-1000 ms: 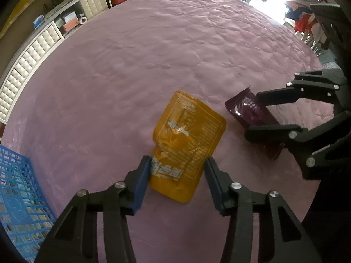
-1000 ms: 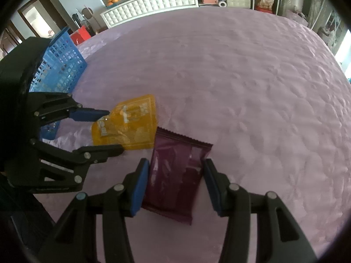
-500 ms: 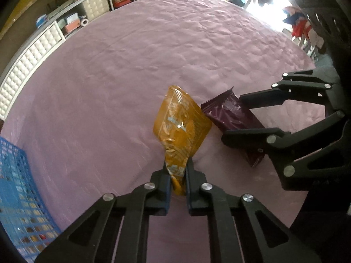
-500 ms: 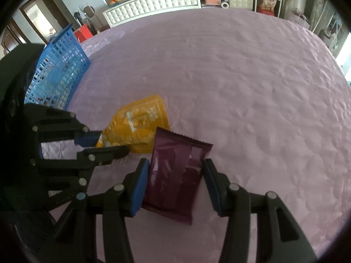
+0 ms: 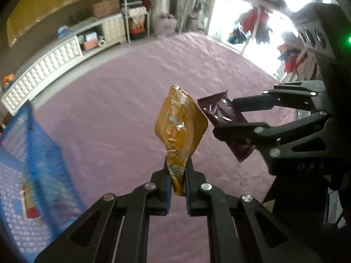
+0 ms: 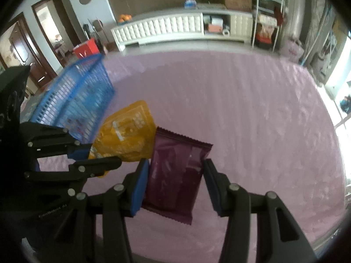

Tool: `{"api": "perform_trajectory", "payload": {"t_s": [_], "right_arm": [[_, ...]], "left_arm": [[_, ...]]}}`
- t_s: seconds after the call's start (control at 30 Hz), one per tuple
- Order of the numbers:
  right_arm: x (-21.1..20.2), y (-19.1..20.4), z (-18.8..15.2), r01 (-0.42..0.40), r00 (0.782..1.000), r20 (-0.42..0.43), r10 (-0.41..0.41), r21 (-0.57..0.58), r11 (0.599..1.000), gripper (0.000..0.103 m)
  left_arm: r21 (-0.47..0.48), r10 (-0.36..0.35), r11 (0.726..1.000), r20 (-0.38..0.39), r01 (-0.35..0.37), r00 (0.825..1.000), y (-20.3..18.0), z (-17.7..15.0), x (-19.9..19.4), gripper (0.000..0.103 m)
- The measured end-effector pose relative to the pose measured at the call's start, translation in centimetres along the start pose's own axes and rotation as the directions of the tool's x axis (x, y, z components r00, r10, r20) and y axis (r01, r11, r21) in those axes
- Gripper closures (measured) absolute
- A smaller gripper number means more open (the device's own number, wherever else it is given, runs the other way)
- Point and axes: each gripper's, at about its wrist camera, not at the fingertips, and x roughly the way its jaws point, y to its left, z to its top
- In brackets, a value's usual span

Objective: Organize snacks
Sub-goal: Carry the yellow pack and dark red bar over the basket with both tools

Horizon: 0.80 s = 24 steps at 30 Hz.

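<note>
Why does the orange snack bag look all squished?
The left gripper pinches the orange packet by one bottom corner, so that end crumples. The purple packet in the right gripper stays flat. Nothing looks torn or spilled.

Daylight's blowing out the window (image 5: 248, 6) far beyond & right of the left gripper (image 5: 177, 176), motion blur's smearing the blue basket (image 5: 33, 164) w/ fisheye bending, darkening edges.

basket (image 5: 33, 164) left of pouch (image 5: 179, 127) | packet (image 5: 221, 118) just right | bedspread (image 5: 120, 109) beneath
</note>
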Motion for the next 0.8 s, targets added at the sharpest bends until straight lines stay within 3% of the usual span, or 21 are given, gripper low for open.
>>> {"api": "perform_trajectory", "payload": {"t_s": [0.17, 0.37, 0.63, 0.8], "right_arm": [[-1.7, 4.2, 2.1, -0.021, 0.998, 0.059, 0.024, -0.066, 0.998, 0.048], [-1.3, 8.8, 3.8, -0.076, 0.993, 0.074, 0.087, -0.143, 0.987, 0.048], [0.7, 12.6, 4.8, -0.138, 0.987, 0.054, 0.151, -0.194, 0.971, 0.048], [1.9, 13.7, 5.0, -0.148, 0.987, 0.033, 0.158, -0.208, 0.967, 0.048]], "left_arm": [[-0.042, 0.048, 0.998, 0.072, -0.045, 0.996, 2.2, -0.8, -5.0, 0.095], [-0.103, 0.134, 0.987, 0.110, -0.123, 0.985, 6.2, -2.9, -9.6, 0.095], [-0.202, 0.226, 0.958, 0.089, -0.205, 0.970, 11.6, -5.9, -12.8, 0.095], [-0.232, 0.240, 0.947, 0.051, -0.222, 0.970, 13.4, -7.2, -12.2, 0.095]]}}
